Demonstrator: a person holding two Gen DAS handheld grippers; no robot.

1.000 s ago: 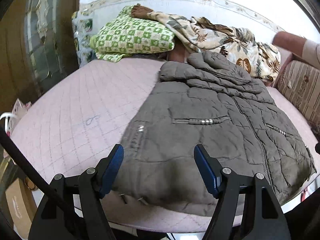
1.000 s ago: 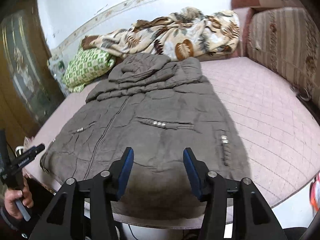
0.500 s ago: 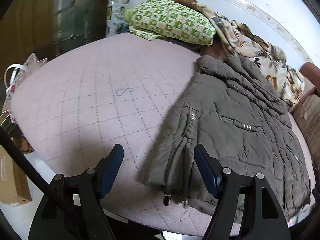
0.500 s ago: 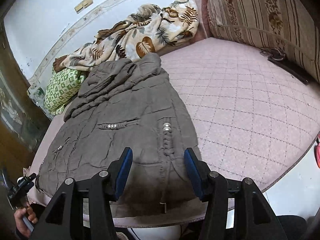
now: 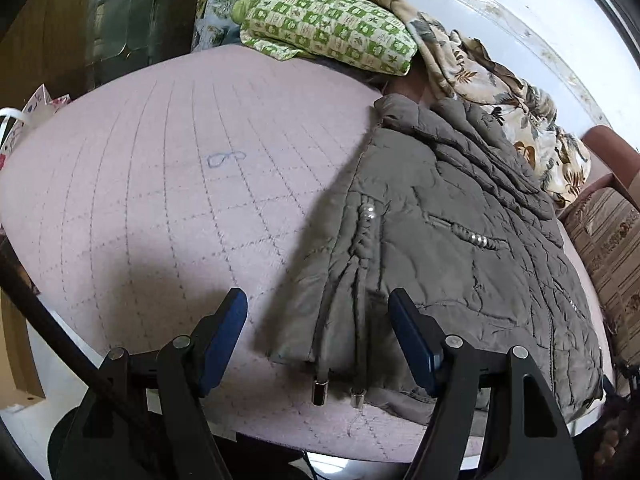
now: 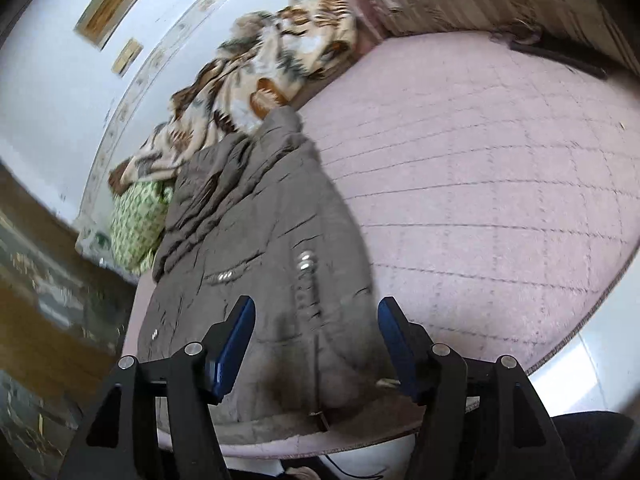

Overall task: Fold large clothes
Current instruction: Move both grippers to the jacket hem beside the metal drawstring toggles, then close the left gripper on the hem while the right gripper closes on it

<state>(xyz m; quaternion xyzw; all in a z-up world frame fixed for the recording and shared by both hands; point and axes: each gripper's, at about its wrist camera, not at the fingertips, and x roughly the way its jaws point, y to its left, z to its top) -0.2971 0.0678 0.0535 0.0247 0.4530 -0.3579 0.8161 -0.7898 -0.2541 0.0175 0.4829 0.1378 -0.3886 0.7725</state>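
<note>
A grey-brown quilted hooded jacket (image 5: 448,248) lies flat, front side up, on the pink quilted bed (image 5: 160,200), with its hem at the near edge. My left gripper (image 5: 318,322) hovers open above the jacket's bottom left corner, where two drawcords with metal tips (image 5: 320,390) hang out. In the right wrist view the same jacket (image 6: 256,248) is blurred by motion. There my right gripper (image 6: 316,332) hangs over the bottom right corner of the hem, its jaws opening with only fabric below them, none pinched.
A green checked pillow (image 5: 332,28) and a leaf-print blanket (image 5: 500,96) lie at the head of the bed. A striped sofa cushion (image 5: 608,248) stands on the right. Bare pink mattress (image 6: 480,184) stretches right of the jacket. Bags and a box (image 5: 16,344) sit on the floor at left.
Both grippers rolled and sank toward the hem, the left drifting to the jacket's left corner, the right to its right corner. The right jaws widened. The jacket has not moved.
</note>
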